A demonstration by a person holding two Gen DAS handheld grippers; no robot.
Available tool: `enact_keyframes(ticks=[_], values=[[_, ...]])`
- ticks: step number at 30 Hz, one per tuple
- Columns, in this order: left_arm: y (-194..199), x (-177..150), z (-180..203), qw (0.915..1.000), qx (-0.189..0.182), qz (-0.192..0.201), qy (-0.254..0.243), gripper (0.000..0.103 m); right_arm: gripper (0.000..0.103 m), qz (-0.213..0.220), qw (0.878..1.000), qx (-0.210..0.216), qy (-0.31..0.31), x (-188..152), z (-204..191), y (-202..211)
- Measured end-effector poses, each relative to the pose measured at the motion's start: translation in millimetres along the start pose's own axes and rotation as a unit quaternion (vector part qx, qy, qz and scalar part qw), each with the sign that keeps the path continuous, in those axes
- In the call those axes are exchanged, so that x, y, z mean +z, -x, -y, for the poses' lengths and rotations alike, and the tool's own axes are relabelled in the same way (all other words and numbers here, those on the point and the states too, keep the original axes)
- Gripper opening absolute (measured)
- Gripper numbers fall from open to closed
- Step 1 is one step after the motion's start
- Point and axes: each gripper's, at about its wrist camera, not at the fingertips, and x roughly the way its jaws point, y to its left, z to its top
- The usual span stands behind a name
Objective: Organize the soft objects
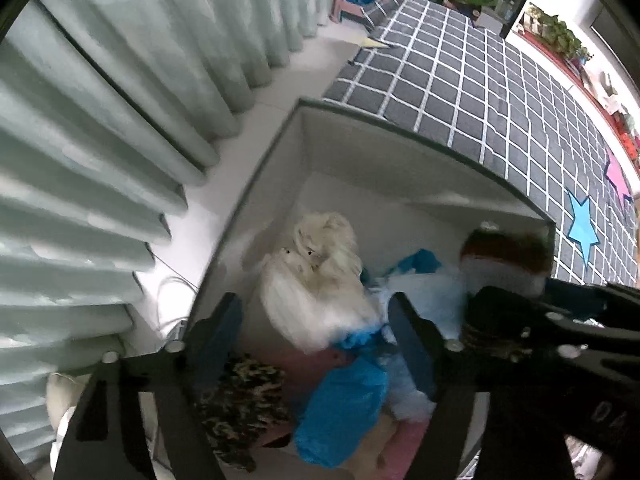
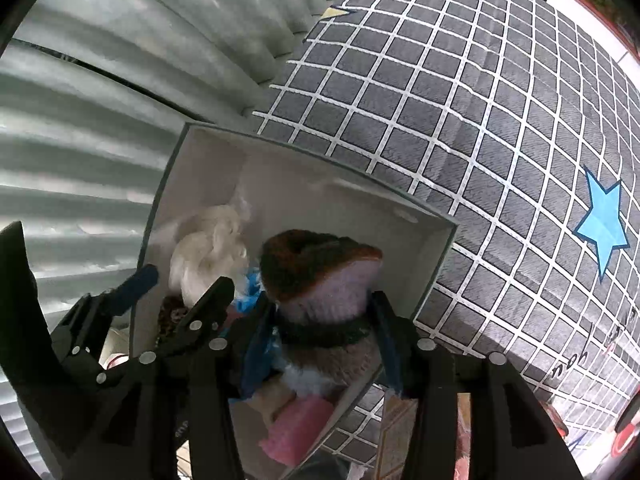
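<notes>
Soft toys and knitted pieces are being gathered into a white rectangular storage box with a dark rim, which stands beside a bed covered with grey cloth in a white grid pattern.

Nearest in the right wrist view, the right gripper is clamped on a striped knitted piece with brown, pale lilac and dark bands, and holds it above the near right part of the box, not yet resting on the other things. The left gripper hovers over the box with its fingers apart and nothing between them.

Below them inside the box lie a pink soft item, a bright blue crumpled soft piece and a dark speckled knitted item at the near left. Farther in, a fluffy white plush toy with small black eyes rests against the left wall. The far part of the box floor looks free.

To do this step well, I think the knitted piece should be lowered until it touches the pile or the free floor before the fingers part, so that it does not catch on the right rim and hang outside. The left gripper could press the white plush aside to make room. Beyond the box, pale green pleated curtains hang on the left, and a blue paper star lies on the bed.
</notes>
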Motion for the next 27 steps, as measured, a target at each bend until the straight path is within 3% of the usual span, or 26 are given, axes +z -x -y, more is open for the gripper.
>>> enact_keyframes(ticks=[1,2,5,6,7,12,15,18,22,27], values=[[1.7,-1.0,-1.2,1.0,0.001,0.0,0.0,0.081,0.073,0.004,1.0,0.001,0.001,-1.0,-0.4,2.6],[3.3,-2.5,-2.2,1.0,0.005,0.0,-0.002,0.082,0.09,0.009,1.0,-0.001,0.002,-2.0,-1.2,5.0],[12.4,-9.9,0.6,0.9994,0.022,0.011,-0.023,0.084,0.093,0.026,0.999,-0.014,0.021,-6.8,-7.5,15.4],[18.7,-13.1,0.7,0.9992,0.022,0.021,-0.025,0.084,0.101,0.031,0.999,-0.019,0.03,-9.7,-11.3,20.2],[23.9,-15.2,-1.6,0.9991,0.018,0.029,-0.024,0.084,0.103,0.036,0.999,-0.021,0.034,-11.7,-13.7,23.8],[65.2,-27.6,-12.9,0.9972,0.024,0.07,0.001,0.084,0.103,0.06,0.997,-0.015,0.04,-23.9,-24.6,49.0],[76.1,-31.5,-16.3,0.9984,-0.004,0.056,0.003,0.084,0.103,0.069,0.996,-0.017,0.046,-31.1,-30.3,64.3],[92.3,-43.0,-16.8,0.9989,-0.004,0.047,-0.004,0.087,0.103,0.07,0.996,-0.018,0.051,-40.2,-36.7,79.3],[117.6,-57.6,-18.6,0.9988,-0.015,0.045,-0.005,0.1,0.103,0.069,0.996,-0.011,0.053,-54.3,-42.7,92.7],[140.6,-70.6,-24.2,0.9985,-0.008,0.055,-0.005,0.101,0.103,0.067,0.996,-0.01,0.053,-72.2,-46.5,103.1]])
